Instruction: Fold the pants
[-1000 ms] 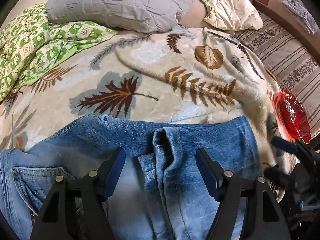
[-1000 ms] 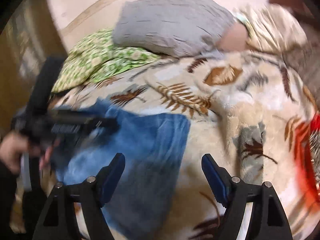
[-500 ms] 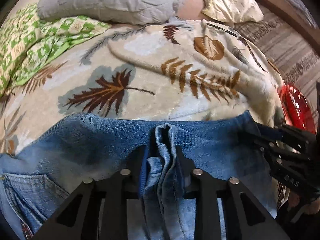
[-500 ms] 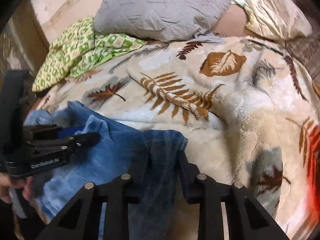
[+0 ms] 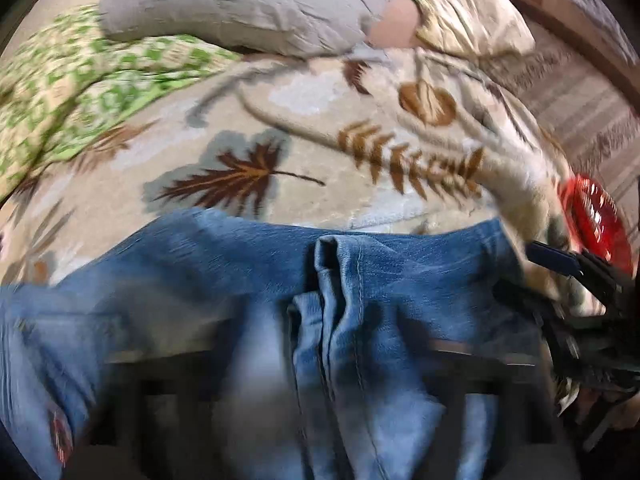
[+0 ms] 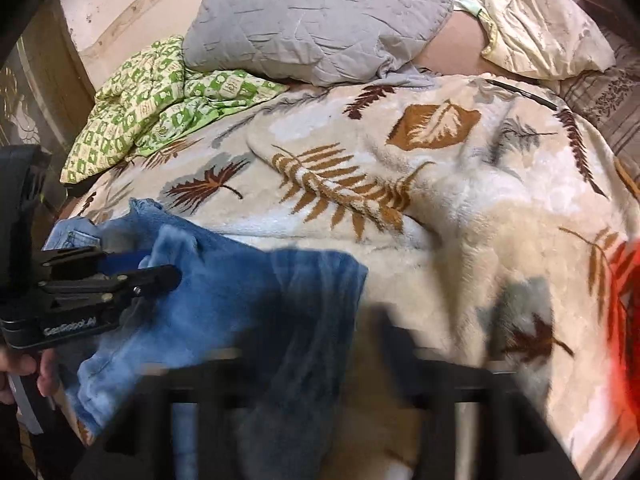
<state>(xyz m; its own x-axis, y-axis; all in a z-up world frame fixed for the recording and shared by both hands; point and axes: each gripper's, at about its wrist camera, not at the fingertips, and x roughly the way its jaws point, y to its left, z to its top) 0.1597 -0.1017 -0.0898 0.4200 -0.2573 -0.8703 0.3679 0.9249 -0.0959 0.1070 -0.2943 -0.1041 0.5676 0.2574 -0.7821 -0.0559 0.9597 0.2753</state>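
Observation:
Blue denim pants (image 5: 248,280) lie across the near edge of a leaf-patterned blanket (image 5: 280,140). In the left wrist view my left gripper (image 5: 332,360) is blurred by motion, its jaws close around a bunched fold of denim in the middle of the pants. In the right wrist view my right gripper (image 6: 320,360) is also blurred, its jaws close around the right end of the pants (image 6: 248,300). The left gripper shows in the right wrist view (image 6: 120,284) at far left, touching the denim. The right gripper shows in the left wrist view (image 5: 576,280) at far right.
A grey pillow (image 6: 316,20), a green patterned cloth (image 6: 160,104) and a cream pillow (image 6: 536,28) lie at the back of the bed. A red glass dish (image 5: 592,220) sits at the blanket's right edge. A striped sheet (image 5: 580,112) lies far right.
Both grippers went from open to closed on the denim about half a second ago. Now both views blur with motion and the pants sit slightly higher in view.

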